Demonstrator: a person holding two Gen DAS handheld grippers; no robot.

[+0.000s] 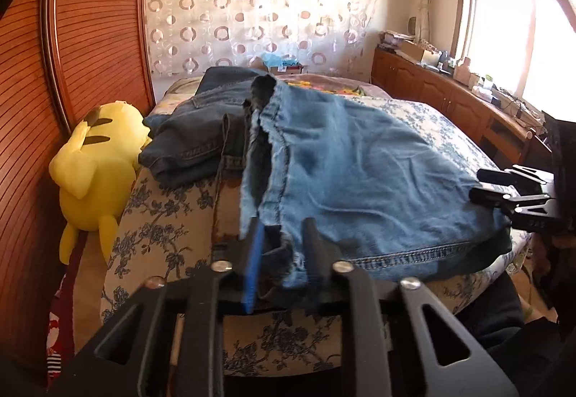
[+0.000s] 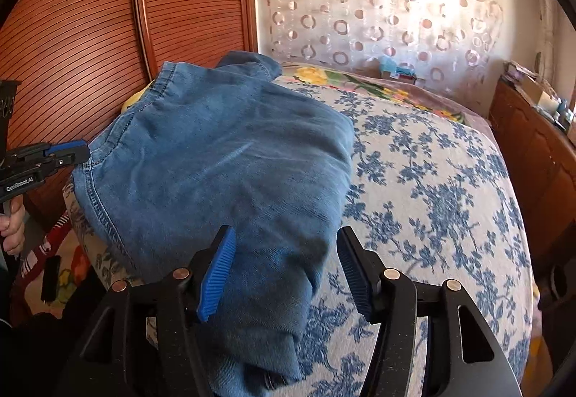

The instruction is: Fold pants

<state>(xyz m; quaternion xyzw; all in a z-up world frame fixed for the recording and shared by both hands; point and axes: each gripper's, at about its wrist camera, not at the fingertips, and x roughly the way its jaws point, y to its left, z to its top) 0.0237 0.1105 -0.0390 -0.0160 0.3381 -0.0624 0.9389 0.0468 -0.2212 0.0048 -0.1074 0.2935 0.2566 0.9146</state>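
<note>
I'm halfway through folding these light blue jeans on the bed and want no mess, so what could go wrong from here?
1. The right gripper looks open around the light blue jeans, so that end may slip away when pulled.
2. The left gripper pinches only a frayed hem corner, which could pull free.
3. The jeans overlap the dark jeans, so dragging might disturb that pile.

Floral-covered bed (image 2: pixel 432 181) bearing light denim pants (image 2: pixel 223 159), darker folded jeans (image 1: pixel 194 141) (piled beside them).
</note>
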